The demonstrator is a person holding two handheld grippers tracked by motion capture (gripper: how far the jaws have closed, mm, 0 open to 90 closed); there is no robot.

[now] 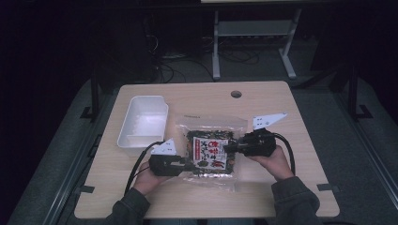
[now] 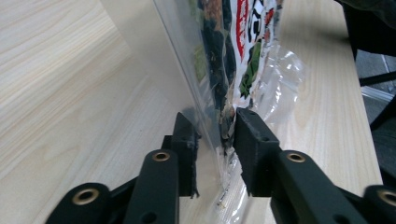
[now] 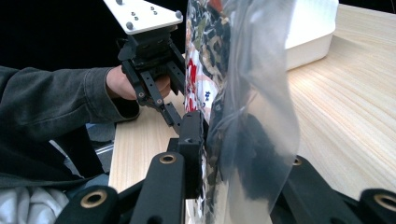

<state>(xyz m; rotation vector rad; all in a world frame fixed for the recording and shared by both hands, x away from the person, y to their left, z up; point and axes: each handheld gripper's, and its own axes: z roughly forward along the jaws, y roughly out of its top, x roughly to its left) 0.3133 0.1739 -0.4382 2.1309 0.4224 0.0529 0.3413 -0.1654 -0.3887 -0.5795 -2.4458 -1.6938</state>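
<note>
1. Tub (image 1: 143, 123), white and rectangular, sits toward the left of the wooden table (image 1: 291, 187); we see it beside the bag, not touching either gripper.
2. We hold the left gripper (image 1: 184, 162) at the bag's left edge. In the left gripper view its jaws are nearly together with the clear plastic film caught between them, and the pads (image 2: 186, 140) press on it.
3. The clear snack bag (image 1: 211, 150), with its red and white label, lies near the table's middle, stretched between both grippers. In the gripper views it stands on edge, lifted off the wood.
4. We hold the right gripper (image 1: 231, 146) at the bag's right edge. Its jaws stand on either side of the film and seem to pinch it.
5. Our hands (image 1: 277, 161) grip the two tools from below, sleeves at the near edge.
</note>
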